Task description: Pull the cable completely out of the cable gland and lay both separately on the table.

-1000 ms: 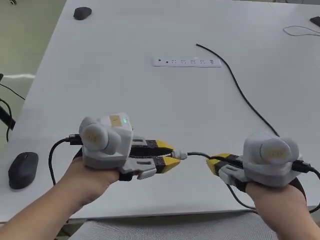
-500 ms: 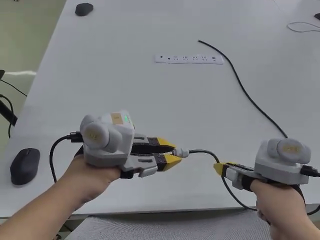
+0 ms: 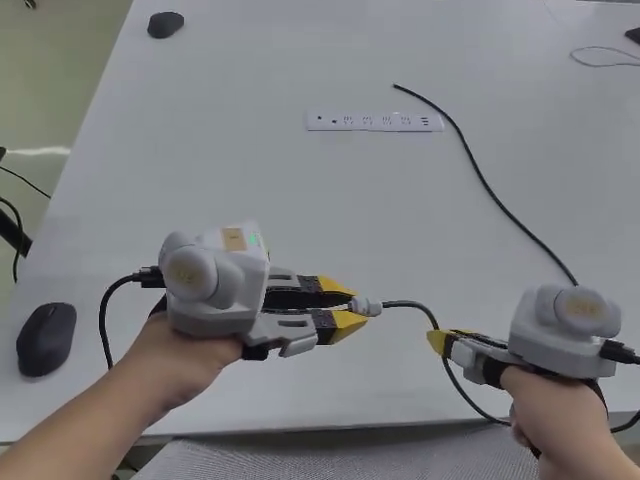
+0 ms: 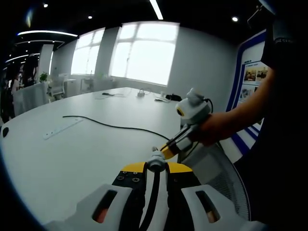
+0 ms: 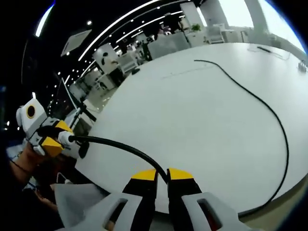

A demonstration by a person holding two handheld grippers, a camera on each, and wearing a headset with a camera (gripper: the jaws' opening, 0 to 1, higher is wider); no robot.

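Since a second ago, the right gripper (image 3: 440,340) has been drawn farther from the cable gland (image 3: 362,305), so that a longer stretch of black cable (image 3: 410,305) is bared between the two. The cable gland, small and pale grey, is clamped at the tips of the yellow fingers (image 3: 335,292) of the left gripper (image 3: 345,306) and is held above the near edge of the white worktop (image 3: 300,200). The cable is not yet out: it leaves the gland's right end, arches over, and is pinched between the right gripper's closed fingers, a little to the right of the gland. In the right gripper view the cable (image 5: 120,147) is seen running from those fingers to the gland (image 5: 67,138). Well beyond the gland a white power strip (image 3: 373,122) lies flat, and a long black lead (image 3: 490,190) is stretched from beside it toward the right gripper. Far left of the gland lies a dark computer mouse (image 3: 45,340).
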